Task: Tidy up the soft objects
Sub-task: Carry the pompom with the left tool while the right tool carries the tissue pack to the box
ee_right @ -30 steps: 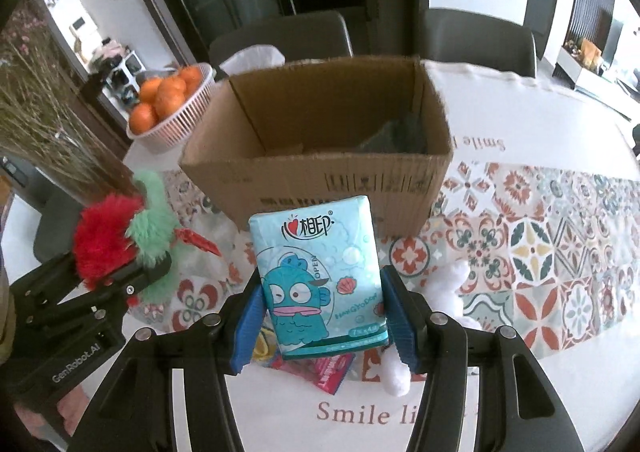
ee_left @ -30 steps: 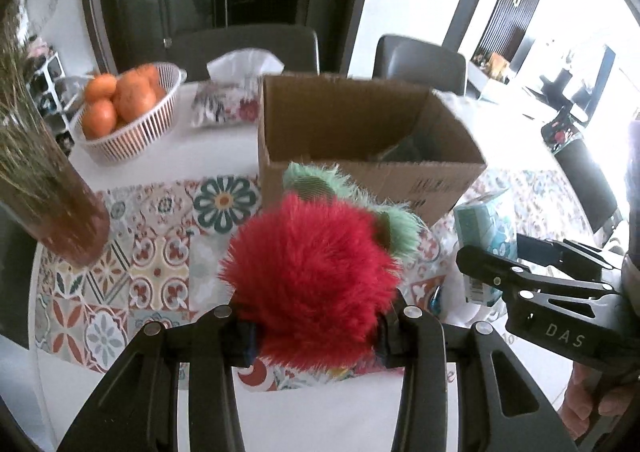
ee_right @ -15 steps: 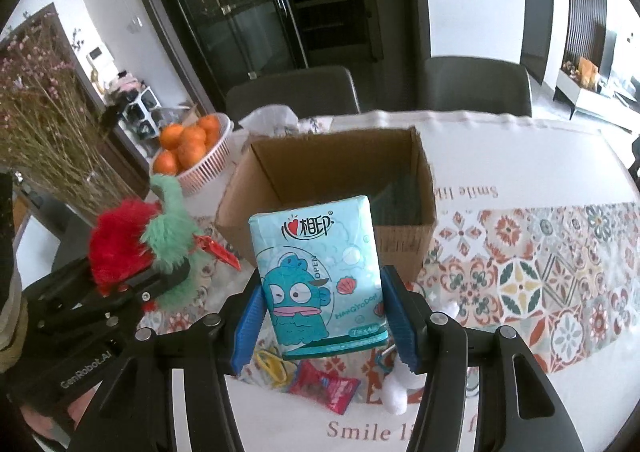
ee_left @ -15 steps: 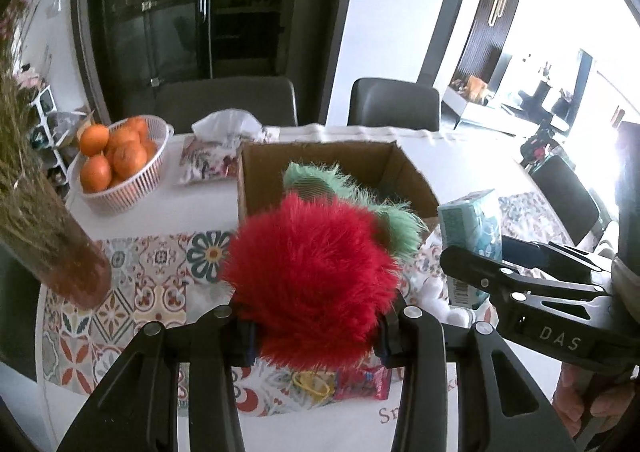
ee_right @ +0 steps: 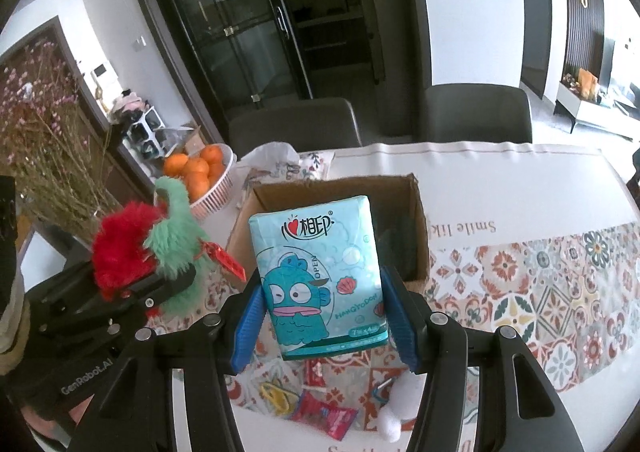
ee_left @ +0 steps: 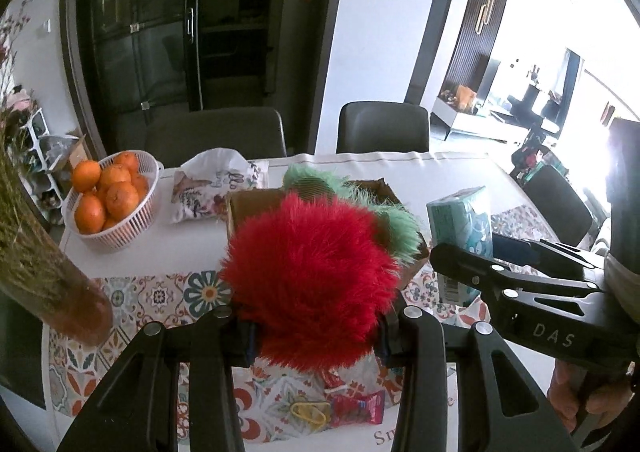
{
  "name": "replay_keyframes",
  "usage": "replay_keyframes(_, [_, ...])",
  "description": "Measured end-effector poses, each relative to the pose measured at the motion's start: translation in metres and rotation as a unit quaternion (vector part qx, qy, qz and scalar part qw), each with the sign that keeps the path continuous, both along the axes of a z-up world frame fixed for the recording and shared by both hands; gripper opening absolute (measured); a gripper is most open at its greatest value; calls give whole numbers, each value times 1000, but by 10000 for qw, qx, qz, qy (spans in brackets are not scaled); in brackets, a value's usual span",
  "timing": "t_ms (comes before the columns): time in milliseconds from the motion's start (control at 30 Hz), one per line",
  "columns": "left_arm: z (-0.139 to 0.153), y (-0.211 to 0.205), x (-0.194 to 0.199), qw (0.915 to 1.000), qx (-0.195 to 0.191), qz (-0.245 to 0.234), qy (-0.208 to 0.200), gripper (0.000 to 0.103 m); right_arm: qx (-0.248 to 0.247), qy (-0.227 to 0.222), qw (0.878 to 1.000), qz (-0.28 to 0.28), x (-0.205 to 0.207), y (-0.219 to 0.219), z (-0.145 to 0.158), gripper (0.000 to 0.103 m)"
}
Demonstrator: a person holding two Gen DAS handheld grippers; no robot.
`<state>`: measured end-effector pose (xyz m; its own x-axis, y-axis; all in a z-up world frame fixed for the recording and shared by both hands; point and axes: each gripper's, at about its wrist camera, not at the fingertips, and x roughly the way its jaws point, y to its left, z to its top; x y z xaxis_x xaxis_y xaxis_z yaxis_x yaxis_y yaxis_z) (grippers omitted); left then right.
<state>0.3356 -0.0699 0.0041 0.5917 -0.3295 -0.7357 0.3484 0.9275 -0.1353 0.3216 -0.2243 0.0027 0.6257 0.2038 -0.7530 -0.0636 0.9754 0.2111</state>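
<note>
Both grippers carrying soft items above the table.
Left gripper (ee_left: 316, 326) is clamping a fluffy red-and-green plush toy (ee_left: 312, 276); right gripper (ee_right: 324, 326) is squeezing a teal cartoon-printed tissue pack (ee_right: 320, 276), the open brown cardboard box (ee_right: 416, 220) lying just beyond both.

The left gripper (ee_left: 314, 326) and right gripper (ee_right: 324, 328) were both raised side by side, each with fingers clamped on a load.
</note>
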Motion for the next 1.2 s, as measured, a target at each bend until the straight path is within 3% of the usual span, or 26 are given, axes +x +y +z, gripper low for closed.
replay_keyframes(267, [3,-5,23,10000,-12,-31,37,41,-49,-28,10000,13,26,-1,9,57])
replay_keyframes(567, [-7,-11,53,9997,145,-84,168,41,-128,263,9996,52,56,-4,-5,57])
replay_keyframes(900, [-37,-18,79,9984,418,-222,295,41,-234,701,9972,74,89,-9,-41,57])
replay_keyframes(1200, [-73,-18,100,9956,532,-268,718,41,-223,1016,9944,173,115,-3,-69,57])
